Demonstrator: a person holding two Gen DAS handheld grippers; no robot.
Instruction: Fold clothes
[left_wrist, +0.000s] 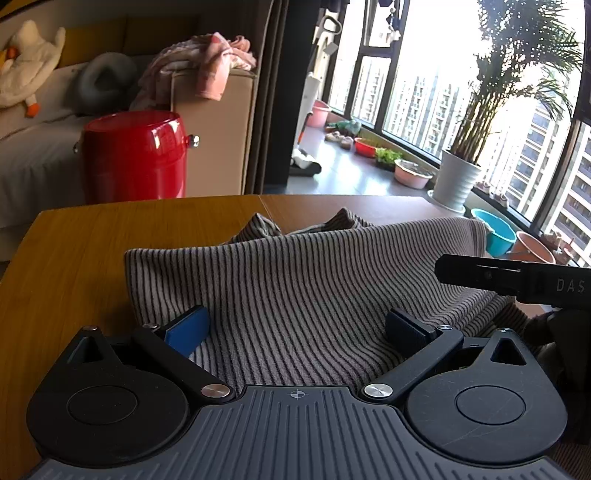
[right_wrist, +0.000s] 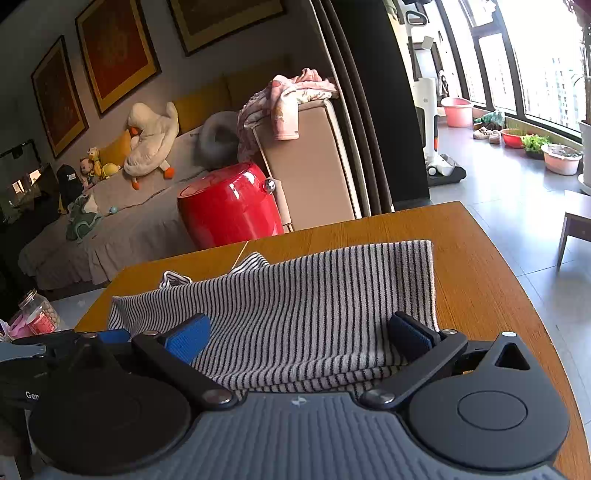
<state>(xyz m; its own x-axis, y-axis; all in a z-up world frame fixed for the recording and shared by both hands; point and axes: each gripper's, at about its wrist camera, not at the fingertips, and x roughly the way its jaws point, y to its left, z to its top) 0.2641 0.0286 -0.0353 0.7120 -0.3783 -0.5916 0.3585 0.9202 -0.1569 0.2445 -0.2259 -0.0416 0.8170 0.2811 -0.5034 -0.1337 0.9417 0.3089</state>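
A grey-and-white striped garment (left_wrist: 306, 280) lies folded on the wooden table (left_wrist: 81, 254), its near edge under both grippers. My left gripper (left_wrist: 295, 328) stands open over the garment's near left part, blue pads wide apart with cloth between them but not pinched. In the right wrist view the same striped garment (right_wrist: 303, 314) spreads across the table (right_wrist: 491, 280), and my right gripper (right_wrist: 299, 338) is open above its near right edge. The right gripper's black body (left_wrist: 524, 284) shows at the right of the left wrist view; the left gripper (right_wrist: 74, 339) pokes in at the left of the right wrist view.
A red drum-shaped stool (left_wrist: 135, 155) stands past the table's far edge beside a beige sofa (left_wrist: 221, 125) draped with pink clothes (left_wrist: 218, 59). Plant pots and basins (left_wrist: 412, 173) line the window side. A jar (right_wrist: 38, 314) sits low at left.
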